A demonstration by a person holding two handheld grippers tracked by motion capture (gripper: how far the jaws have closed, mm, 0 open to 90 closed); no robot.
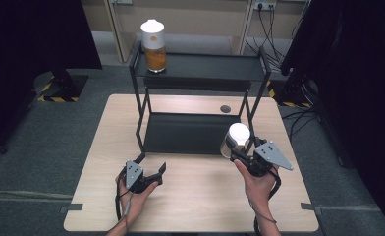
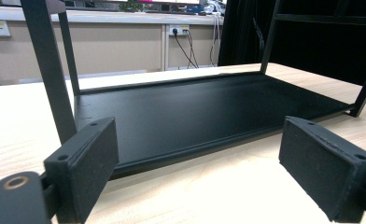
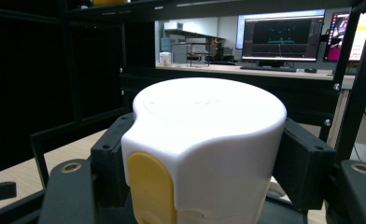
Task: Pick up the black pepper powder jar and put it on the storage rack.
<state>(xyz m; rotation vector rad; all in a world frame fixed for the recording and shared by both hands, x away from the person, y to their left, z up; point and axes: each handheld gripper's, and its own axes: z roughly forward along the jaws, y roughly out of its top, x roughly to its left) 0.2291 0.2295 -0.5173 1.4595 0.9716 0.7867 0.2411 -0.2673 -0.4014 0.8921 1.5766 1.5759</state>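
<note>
Right gripper view: rounded, smooth white-lidded jar (image 3: 204,149) in right hand-held gripper (image 3: 209,172).

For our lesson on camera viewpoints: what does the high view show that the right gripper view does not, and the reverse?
High view: the whole table, both hands, the left tool with its jaws open, and a jar of orange contents on the rack's top shelf.
Right gripper view: a yellow tab on the held jar's lid, and lit monitors behind.
Both: the right tool clamping the white-lidded jar beside the black rack.
</note>
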